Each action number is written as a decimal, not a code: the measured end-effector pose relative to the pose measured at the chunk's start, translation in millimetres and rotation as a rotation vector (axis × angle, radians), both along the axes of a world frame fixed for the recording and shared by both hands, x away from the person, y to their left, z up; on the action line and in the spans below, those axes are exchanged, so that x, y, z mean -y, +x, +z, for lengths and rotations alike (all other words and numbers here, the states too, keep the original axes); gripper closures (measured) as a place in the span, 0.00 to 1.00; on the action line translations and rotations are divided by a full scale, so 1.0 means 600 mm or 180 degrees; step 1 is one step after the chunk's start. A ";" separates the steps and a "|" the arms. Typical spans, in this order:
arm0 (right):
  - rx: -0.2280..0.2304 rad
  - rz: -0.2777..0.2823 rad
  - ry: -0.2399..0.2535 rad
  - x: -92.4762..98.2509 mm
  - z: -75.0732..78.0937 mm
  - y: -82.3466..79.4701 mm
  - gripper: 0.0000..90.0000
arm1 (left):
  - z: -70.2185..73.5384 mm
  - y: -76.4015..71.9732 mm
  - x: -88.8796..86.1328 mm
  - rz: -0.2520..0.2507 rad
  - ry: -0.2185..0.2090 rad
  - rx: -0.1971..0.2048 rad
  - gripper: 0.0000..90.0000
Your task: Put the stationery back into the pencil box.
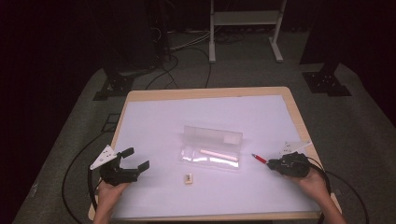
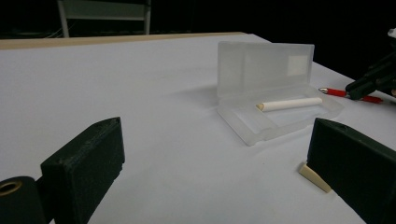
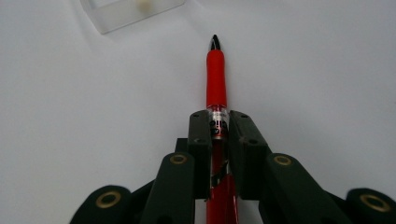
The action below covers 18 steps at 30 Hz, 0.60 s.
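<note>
Pinching one red pen (image 3: 216, 84), the right gripper (image 3: 219, 123) has its jaws pressed on the barrel, the black tip jutting ahead of them over bare table (image 1: 154, 116). One clear plastic case (image 1: 211, 149), lid raised, lies beyond the tip, holding one white stick (image 1: 219, 154). The left gripper (image 1: 135, 158) has its jaws spread, one small eraser (image 2: 315, 177) just beside one jaw.

I'm probably looking into a recording lab: a white-covered tabletop (image 1: 154, 121) on grey carpet (image 1: 364, 135), dark surroundings, cables (image 1: 187, 44) at eleven o'clock, stand bases (image 1: 326, 83) at two.
</note>
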State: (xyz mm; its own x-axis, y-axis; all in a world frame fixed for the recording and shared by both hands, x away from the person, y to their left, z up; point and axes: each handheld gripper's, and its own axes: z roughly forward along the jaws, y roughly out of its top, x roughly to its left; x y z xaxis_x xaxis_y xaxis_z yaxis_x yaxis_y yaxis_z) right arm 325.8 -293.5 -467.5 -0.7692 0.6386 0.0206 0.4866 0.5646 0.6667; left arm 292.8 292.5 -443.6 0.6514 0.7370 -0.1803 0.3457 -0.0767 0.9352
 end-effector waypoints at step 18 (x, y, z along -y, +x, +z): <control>0.0064 0.0257 0.0113 -0.030 0.048 0.002 0.88 | -0.001 0.000 -0.001 -0.0006 0.0012 -0.0012 0.04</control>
State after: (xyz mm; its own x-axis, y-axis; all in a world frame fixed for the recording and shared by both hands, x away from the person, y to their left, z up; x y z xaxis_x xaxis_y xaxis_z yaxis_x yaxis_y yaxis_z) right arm 326.9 -275.5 -438.9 -0.8186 0.5738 0.0260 0.4268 0.5773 0.6961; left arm 293.0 292.8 -443.9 0.6520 0.7365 -0.1802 0.3492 -0.0807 0.9336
